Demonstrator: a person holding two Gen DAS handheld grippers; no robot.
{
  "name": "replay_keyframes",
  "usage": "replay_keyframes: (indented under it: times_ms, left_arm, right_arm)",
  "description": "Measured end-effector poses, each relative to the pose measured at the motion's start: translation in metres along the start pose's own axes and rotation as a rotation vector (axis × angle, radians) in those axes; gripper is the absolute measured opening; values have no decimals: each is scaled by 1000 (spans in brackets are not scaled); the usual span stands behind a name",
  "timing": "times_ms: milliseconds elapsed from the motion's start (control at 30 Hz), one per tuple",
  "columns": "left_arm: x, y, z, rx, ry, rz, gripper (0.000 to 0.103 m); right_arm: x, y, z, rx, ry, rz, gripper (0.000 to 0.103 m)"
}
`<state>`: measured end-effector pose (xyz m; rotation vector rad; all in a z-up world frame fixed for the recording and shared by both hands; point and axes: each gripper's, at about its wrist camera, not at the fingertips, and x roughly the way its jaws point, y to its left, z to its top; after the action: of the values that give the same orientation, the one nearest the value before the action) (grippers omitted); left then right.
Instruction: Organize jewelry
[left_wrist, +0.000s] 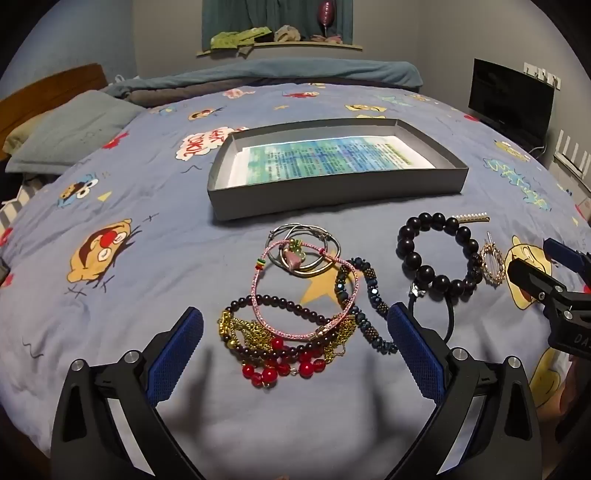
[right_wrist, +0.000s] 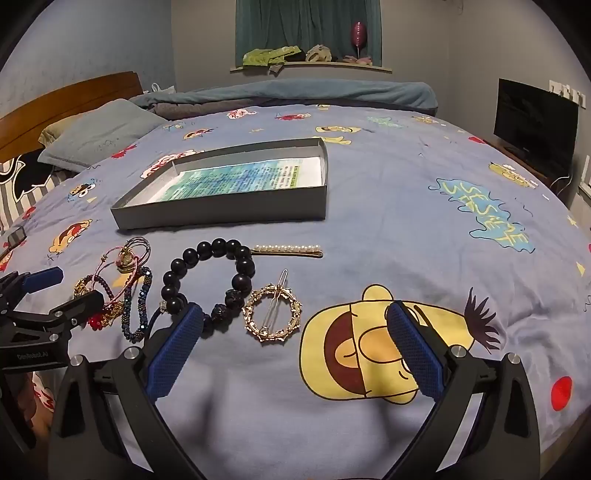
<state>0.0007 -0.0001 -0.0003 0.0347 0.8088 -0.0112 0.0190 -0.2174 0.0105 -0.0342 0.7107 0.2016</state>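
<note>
The left tool (left_wrist: 295, 332) hangs over the bed (left_wrist: 110, 332) tilted downward, its two blue-padded fingers (left_wrist: 177, 354) spread as wide as they go and gripping nothing. Between them, lower on the cover, lies the tangled pile of jewelry (left_wrist: 291, 332): red beads (left_wrist: 280, 365) at 6 o'clock of the heap, a gold chain (left_wrist: 236, 328), a dark purple bead string (left_wrist: 280, 306) and a pink cord bracelet (left_wrist: 306, 291) looping over them. A blue beaded strand (left_wrist: 364, 299) runs beside the right finger, and silver bangles (left_wrist: 303, 251) sit at 12 o'clock of the pile.

The right tool (right_wrist: 295, 332) is likewise fully apart and empty, its fingers (right_wrist: 413, 350) above a yellow cartoon face printed on the cover. Its left finger overlaps the lower edge of the black bead bracelet (right_wrist: 207, 277) in the view; whether it touches I cannot tell. Just beside that bracelet, at its 4 o'clock, lies a round gold hair clip (right_wrist: 272, 314), and at its 1 o'clock a pearl hair pin (right_wrist: 288, 250).

A shallow grey box (left_wrist: 332, 192) rests on the bed at 12 o'clock of all the jewelry, open on top. It contains only a printed sheet (left_wrist: 325, 155) in blue-green tints, lying flat on its floor; no jewelry is in it.

Farther off there is a grey pillow (left_wrist: 70, 136) at 10 o'clock, a folded blue blanket (left_wrist: 295, 74) along the far edge of the bed, and a dark screen (left_wrist: 513, 99) at 2 o'clock against the wall.
</note>
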Motion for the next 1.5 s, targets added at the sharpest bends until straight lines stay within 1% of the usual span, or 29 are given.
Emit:
replay_keyframes:
  times_ms: [167,233,433,800,1500]
  left_arm:
    - [2,-1,2,-4,3,-2,99]
    - [3,-2,3,-3,2,0,99]
    - [2,4,7,-7,-4,-4,99]
    - [-3,4,-2,-10,-15,0,99]
    - [0,4,-1,-9,-13,3,99]
  right_arm:
    - [2,0,1,1,5,-8,98]
    - [-1,-1,0,3,-11,-1,98]
    - [0,1,0,0,-7,-5,98]
    - [-4,-1,-1,4,-14,-6,98]
    - [-1,-1,-2,0,-7,-7,98]
